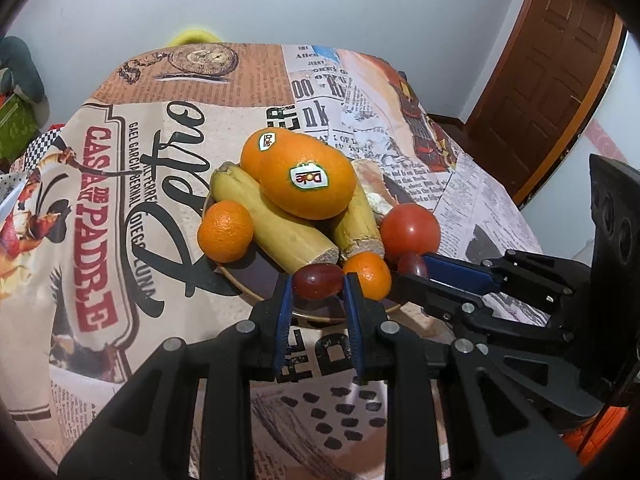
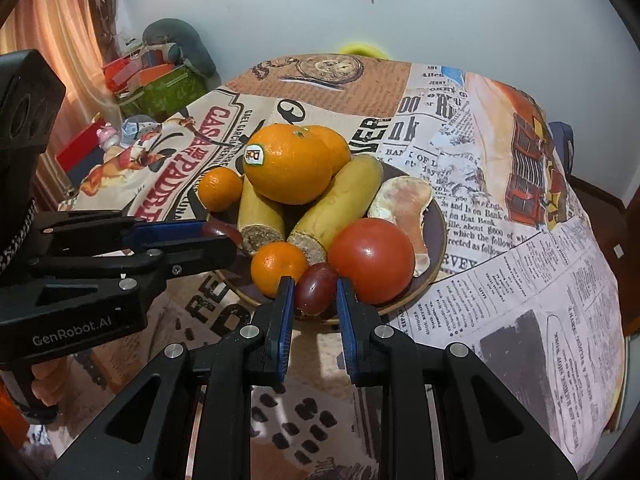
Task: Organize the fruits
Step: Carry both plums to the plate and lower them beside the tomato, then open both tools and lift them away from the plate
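A dark plate (image 1: pixel 239 282) (image 2: pixel 438 216) on the table holds two large stickered oranges (image 1: pixel 308 180) (image 2: pixel 288 164), two bananas (image 1: pixel 272 222) (image 2: pixel 340 200), two mandarins (image 1: pixel 225 230) (image 2: pixel 278 266) and a tomato (image 1: pixel 410 228) (image 2: pixel 370 260). My left gripper (image 1: pixel 318 280) (image 2: pixel 220 234) is shut on a red grape (image 1: pixel 318 278) at the plate's near rim. My right gripper (image 2: pixel 315 286) (image 1: pixel 414 268) is shut on a second red grape (image 2: pixel 316 290), just in front of the tomato and a mandarin.
A piece of pale peel (image 2: pixel 404 204) lies on the plate's right side. The newspaper-print tablecloth (image 1: pixel 120 200) covers the table, whose edges fall away left and right. Boxes and clutter (image 2: pixel 160 80) stand beyond the left edge, a wooden door (image 1: pixel 560 60) at the right.
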